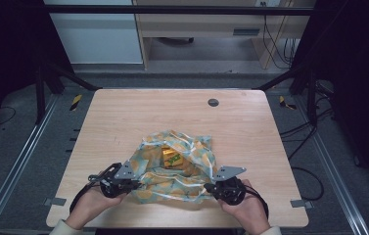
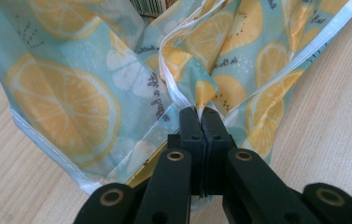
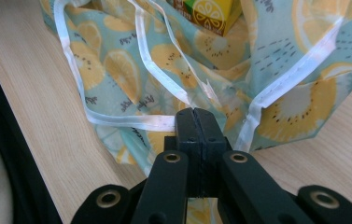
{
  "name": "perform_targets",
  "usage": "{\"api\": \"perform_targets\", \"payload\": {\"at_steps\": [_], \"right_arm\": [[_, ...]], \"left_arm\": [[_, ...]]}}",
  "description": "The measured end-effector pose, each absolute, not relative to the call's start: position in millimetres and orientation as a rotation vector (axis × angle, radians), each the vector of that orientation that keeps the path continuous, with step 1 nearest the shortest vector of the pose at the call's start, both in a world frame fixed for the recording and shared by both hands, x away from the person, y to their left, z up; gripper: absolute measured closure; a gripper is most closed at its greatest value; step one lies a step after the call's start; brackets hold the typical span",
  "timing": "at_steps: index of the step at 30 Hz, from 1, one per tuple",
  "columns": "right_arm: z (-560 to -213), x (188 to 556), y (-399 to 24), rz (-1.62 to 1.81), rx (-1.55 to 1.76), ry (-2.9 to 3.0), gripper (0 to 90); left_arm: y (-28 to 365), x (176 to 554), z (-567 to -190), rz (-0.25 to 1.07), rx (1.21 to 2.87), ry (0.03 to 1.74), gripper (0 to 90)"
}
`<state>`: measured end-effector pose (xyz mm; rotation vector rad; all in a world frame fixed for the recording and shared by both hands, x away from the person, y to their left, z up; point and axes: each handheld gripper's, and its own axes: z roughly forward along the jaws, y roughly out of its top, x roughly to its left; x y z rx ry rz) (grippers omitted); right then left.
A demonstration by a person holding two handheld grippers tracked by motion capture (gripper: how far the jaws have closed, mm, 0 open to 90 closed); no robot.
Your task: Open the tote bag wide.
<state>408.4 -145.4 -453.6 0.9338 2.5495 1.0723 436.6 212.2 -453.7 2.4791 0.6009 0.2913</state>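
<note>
table: a light wood-grain table (image 1: 123,122) with rounded corners, set in a dark metal frame; a small round dark grommet (image 1: 213,102) sits near its far edge, right of centre.
bag: a crumpled teal fabric bag (image 1: 182,176) printed with orange and lemon slices and edged in white piping lies on the near half of the table, roughly centred between the two hands, its mouth open upward.
carton: a yellow carton (image 1: 171,157) with a green patch shows inside the open bag; in the right gripper view its corner (image 3: 209,14) carries a lemon-slice picture.
left gripper: the left gripper (image 2: 200,114) is at the bag's near left edge, jaws pressed together on a pinch of the fabric and its white hem.
right gripper: the right gripper (image 3: 195,113) is at the bag's near right edge, jaws together, clamped on the fabric by the white piping.
hands: the left hand (image 1: 90,203) and right hand (image 1: 247,205) come in from the near edge, each gripping its tool; light sleeve cuffs show at the bottom.
floor: grey carpet around the table, with metal rails along both sides and yellow-black hazard tape (image 1: 76,102) at the left.
room: a pale wooden desk (image 1: 206,24) stands beyond the table, with black cables (image 1: 280,49) hanging at its right; dark curtains close in both sides.
</note>
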Motion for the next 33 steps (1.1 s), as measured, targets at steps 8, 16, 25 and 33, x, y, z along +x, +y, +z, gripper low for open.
{"api": "perform_targets", "payload": {"at_steps": [8,16,25,33], "right_arm": [[-454,411,-142,1.071,0.939,2.545,78.9],[-427,412,-138,1.077,0.897,2.502,58.9],[-392,430,-130,1.057,0.861,2.458,48.0],[-394,462,-112,0.959,0.874,2.438,40.3]], "left_arm": [[210,436,-455,0.289,2.477,0.594,89.4],[210,435,-455,0.291,2.476,0.593,89.6],[210,435,-455,0.291,2.474,0.592,89.6],[209,434,-454,0.293,2.479,0.583,89.6]]}}
